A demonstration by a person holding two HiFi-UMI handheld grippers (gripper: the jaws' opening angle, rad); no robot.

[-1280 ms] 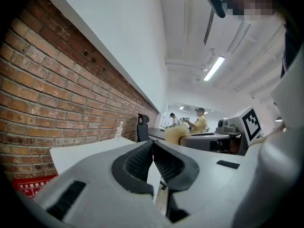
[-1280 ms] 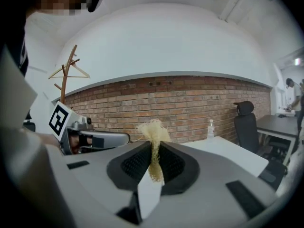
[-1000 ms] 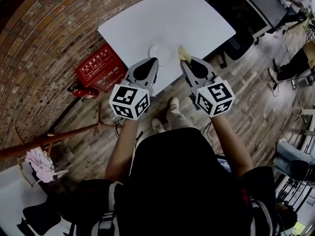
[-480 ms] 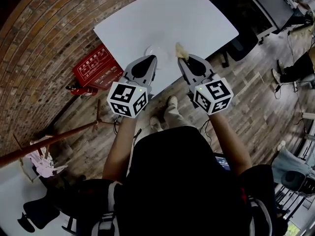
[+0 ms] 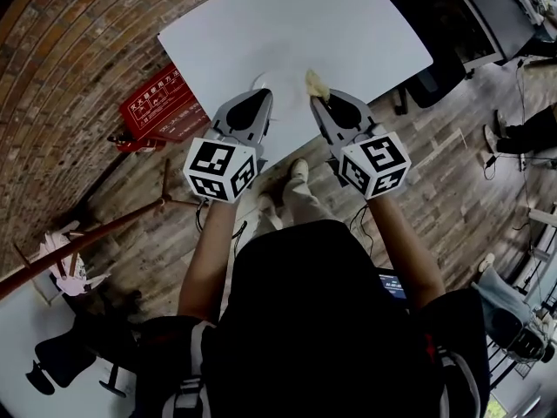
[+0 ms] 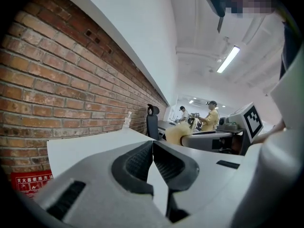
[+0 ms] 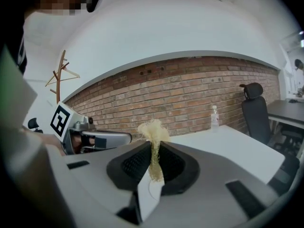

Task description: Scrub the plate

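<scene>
Scrubbing is judged not yet begun: the plate (image 5: 277, 83) lies at the near edge of the counter (image 5: 348, 24), beyond both tools. A yellow scrubber (image 7: 152, 127) is pinched in the right tool (image 7: 153, 145); the left tool (image 6: 153, 148) is pressed together, empty.

The surface (image 5: 339, 24) is a white table top with rounded corners, seen from above in the head view. A white plate (image 5: 280, 84) lies flat on it, near the edge that is closest to the person. The plate has almost the same colour as the top, so its rim shows only faintly. At the far side of the surface, on the side of the brick wall, a small bottle (image 7: 214, 116) stands upright. The plate and the bottle are well apart from each other
</scene>
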